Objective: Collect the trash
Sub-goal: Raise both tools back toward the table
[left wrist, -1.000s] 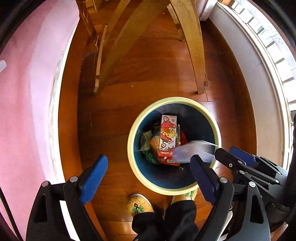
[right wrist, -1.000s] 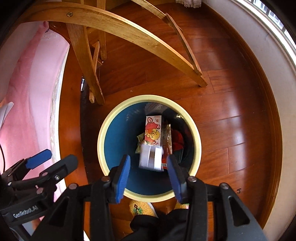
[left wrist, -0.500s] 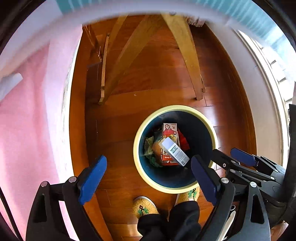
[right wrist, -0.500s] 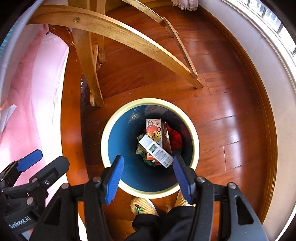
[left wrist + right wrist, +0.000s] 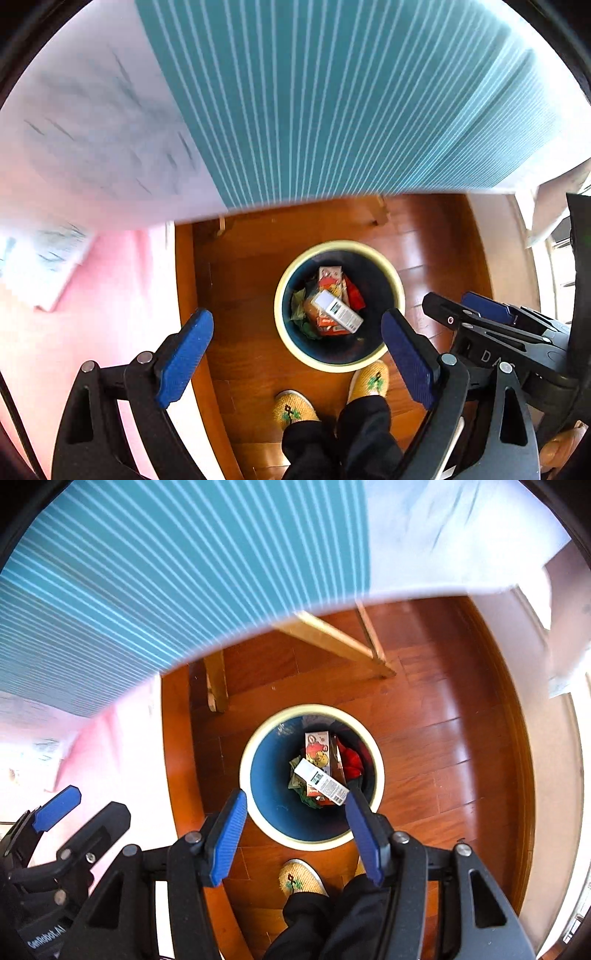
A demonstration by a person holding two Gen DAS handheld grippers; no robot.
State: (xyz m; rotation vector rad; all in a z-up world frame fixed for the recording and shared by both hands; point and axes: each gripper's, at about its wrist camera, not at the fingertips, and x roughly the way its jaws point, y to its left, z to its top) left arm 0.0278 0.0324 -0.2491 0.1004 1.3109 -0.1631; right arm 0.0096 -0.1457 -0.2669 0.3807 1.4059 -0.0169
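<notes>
A round bin (image 5: 398, 295) (image 5: 255, 749) with a cream rim and dark blue inside stands on the wooden floor below both grippers. It holds a red cartoon carton (image 5: 330, 277) (image 5: 317, 747), green and red wrappers, and a white box (image 5: 337, 311) (image 5: 322, 782) lying on top. My left gripper (image 5: 297, 354) is open and empty, high above the bin. My right gripper (image 5: 297, 836) is open and empty too, also high above it. The right gripper shows at the right in the left wrist view (image 5: 480, 314), and the left gripper at the left in the right wrist view (image 5: 55, 808).
A teal striped mat on a white tabletop (image 5: 332, 92) (image 5: 166, 572) fills the top of both views. Wooden table legs (image 5: 332, 638) stand behind the bin. A pink cloth (image 5: 92, 295) hangs at the left. The person's slippered feet (image 5: 295, 406) stand just before the bin.
The white box fell from the right gripper into the bin and now lies on the trash. Both grippers have risen, and the tabletop edge has come into view.
</notes>
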